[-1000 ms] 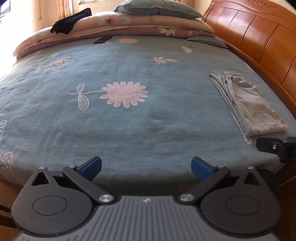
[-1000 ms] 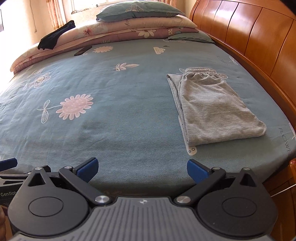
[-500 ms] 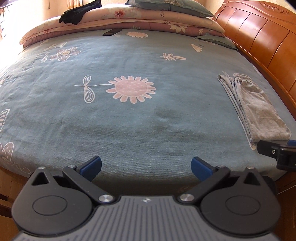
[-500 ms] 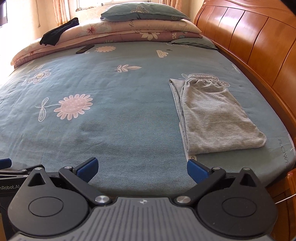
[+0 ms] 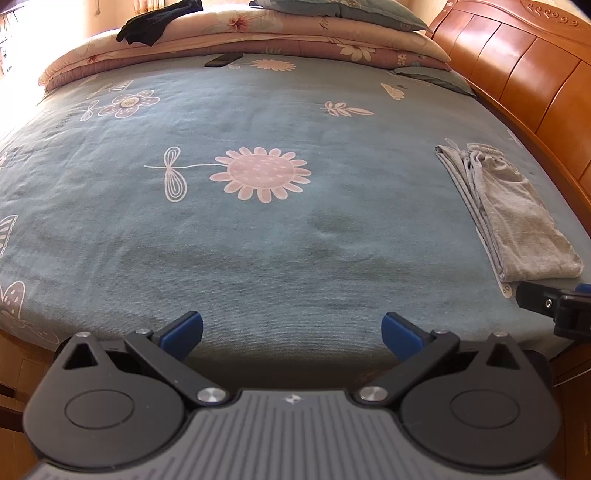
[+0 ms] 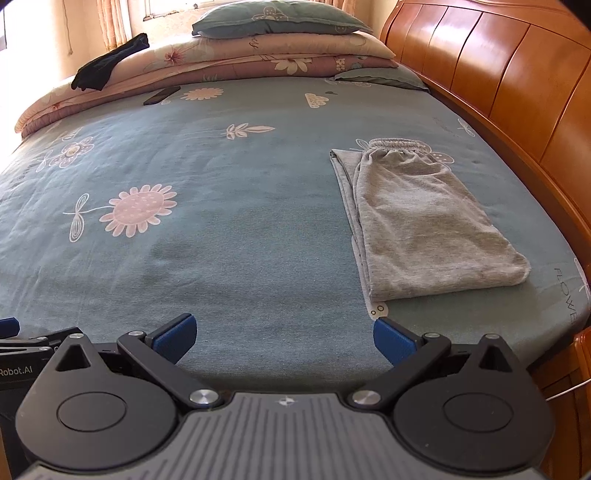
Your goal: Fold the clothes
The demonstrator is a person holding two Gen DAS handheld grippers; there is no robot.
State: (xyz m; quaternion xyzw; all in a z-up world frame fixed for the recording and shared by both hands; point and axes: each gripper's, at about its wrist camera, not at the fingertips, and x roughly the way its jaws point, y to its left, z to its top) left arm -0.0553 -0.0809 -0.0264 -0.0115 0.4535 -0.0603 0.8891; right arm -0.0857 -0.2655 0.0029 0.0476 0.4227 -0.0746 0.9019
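Note:
A folded pair of grey pants (image 6: 421, 218) lies flat on the blue flowered bed sheet (image 6: 240, 229), near the wooden headboard side at the right; its elastic waistband points away from me. The same grey pants (image 5: 509, 210) show at the right edge of the left wrist view. My left gripper (image 5: 291, 330) hovers open over the near edge of the bed, holding nothing. My right gripper (image 6: 284, 336) is open too, empty, just short and left of the pants' near end. Part of the right gripper (image 5: 554, 306) pokes into the left wrist view.
A wooden headboard (image 6: 498, 74) runs along the right. Folded quilts (image 6: 229, 62) with a pillow (image 6: 277, 22) are stacked at the far end, a black garment (image 6: 110, 66) draped over them. A dark flat device (image 6: 161, 95) lies on the sheet before the quilts.
Both grippers have drifted and tilted slightly; the views show the bed from a little lower and nearer. The pants lie where they were. Both jaws stay wide apart.

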